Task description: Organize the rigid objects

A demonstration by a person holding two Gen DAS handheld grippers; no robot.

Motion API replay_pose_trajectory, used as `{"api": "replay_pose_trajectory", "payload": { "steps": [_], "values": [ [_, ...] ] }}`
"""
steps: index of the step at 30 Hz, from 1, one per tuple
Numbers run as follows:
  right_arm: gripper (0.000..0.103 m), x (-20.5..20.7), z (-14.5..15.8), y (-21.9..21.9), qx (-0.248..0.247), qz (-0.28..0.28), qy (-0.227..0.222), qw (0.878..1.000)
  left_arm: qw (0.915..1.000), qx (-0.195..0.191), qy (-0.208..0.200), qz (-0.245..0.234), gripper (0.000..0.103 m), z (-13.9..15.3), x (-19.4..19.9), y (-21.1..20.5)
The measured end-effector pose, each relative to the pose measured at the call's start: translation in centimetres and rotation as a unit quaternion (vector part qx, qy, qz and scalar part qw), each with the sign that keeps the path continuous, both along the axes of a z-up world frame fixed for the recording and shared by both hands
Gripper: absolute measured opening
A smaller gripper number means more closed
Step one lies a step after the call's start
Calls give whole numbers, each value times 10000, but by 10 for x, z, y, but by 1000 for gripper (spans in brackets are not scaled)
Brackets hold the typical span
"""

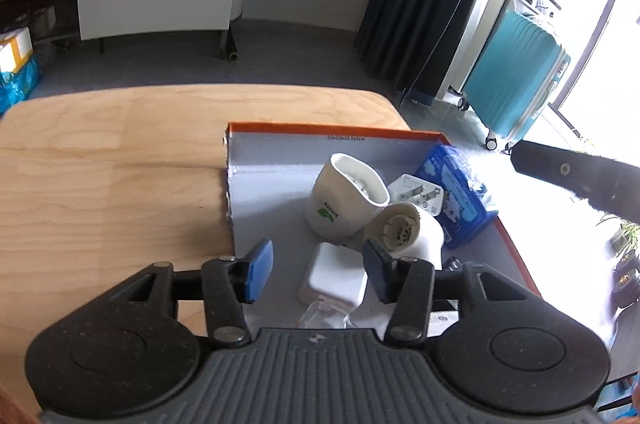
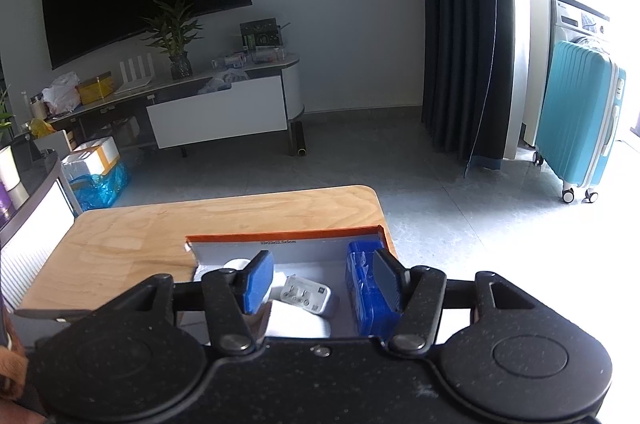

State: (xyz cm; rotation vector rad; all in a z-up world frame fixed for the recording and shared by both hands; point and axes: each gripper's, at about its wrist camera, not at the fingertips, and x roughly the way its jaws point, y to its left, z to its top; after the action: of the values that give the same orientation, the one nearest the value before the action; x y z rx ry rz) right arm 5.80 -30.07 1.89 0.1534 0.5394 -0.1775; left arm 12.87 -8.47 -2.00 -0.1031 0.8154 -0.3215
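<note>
An orange-rimmed cardboard box (image 1: 276, 159) with a grey floor sits on the wooden table (image 1: 100, 167). In it lie a white cup-shaped holder (image 1: 344, 197), a white round socket part (image 1: 412, 230), a white plug adapter (image 1: 418, 193), a blue tissue pack (image 1: 460, 195), a white square charger (image 1: 334, 280) and a clear plastic piece (image 1: 324, 316). My left gripper (image 1: 320, 274) is open above the square charger, holding nothing. My right gripper (image 2: 324, 282) is open and empty, hovering above the box (image 2: 280, 238), over the plug adapter (image 2: 306, 294) and beside the blue pack (image 2: 366, 288).
The box (image 1: 516, 248) reaches the table's right edge. A black object (image 1: 580, 175) shows at the right of the left wrist view. Beyond the table are a TV cabinet (image 2: 216, 107), a dark curtain (image 2: 460, 23) and a teal suitcase (image 2: 580, 119).
</note>
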Motion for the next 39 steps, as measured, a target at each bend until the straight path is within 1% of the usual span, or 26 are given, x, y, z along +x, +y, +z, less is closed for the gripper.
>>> {"api": "replay_pose_trajectory", "payload": {
  "steps": [1,3,4,6,7,9,10,13,18,22,28,34,39],
  "values": [
    [72,-4,1,1,-14,-17,-10,10000,10000,40,-27,19,61,3,-5,0],
    [76,-13,2,3,-36,-44,-14,10000,9999,85,-73,129,77,9,-15,2],
    [78,-19,2,4,-27,-52,-7,10000,9997,139,-91,167,80,12,-20,3],
    [78,-30,2,5,-30,-38,11,10000,9993,280,-161,200,91,17,-32,1],
    [78,-35,2,6,-51,-46,34,10000,9990,326,-206,236,92,20,-38,1],
    [79,-46,2,9,-71,-56,61,9999,9987,373,-233,269,101,24,-49,0],
    [80,-53,1,9,-62,-48,68,9999,9986,383,-239,271,103,26,-54,-1],
    [81,-71,1,10,-62,-72,80,9999,9984,383,-276,297,103,28,-68,-2],
    [83,-95,-1,10,-62,-58,144,9999,9984,413,-220,318,103,25,-85,-5],
    [83,-112,-6,10,-35,-88,197,9998,9977,558,-169,352,103,26,-96,-9],
    [84,-132,-14,12,-21,-69,310,9995,9965,685,-163,458,103,22,-114,-12],
    [86,-149,-25,15,24,-61,491,9988,9954,857,-90,416,103,13,-128,-18],
    [86,-157,-30,15,41,-58,580,9983,9955,845,-84,424,103,13,-135,-19]
  ]
}}
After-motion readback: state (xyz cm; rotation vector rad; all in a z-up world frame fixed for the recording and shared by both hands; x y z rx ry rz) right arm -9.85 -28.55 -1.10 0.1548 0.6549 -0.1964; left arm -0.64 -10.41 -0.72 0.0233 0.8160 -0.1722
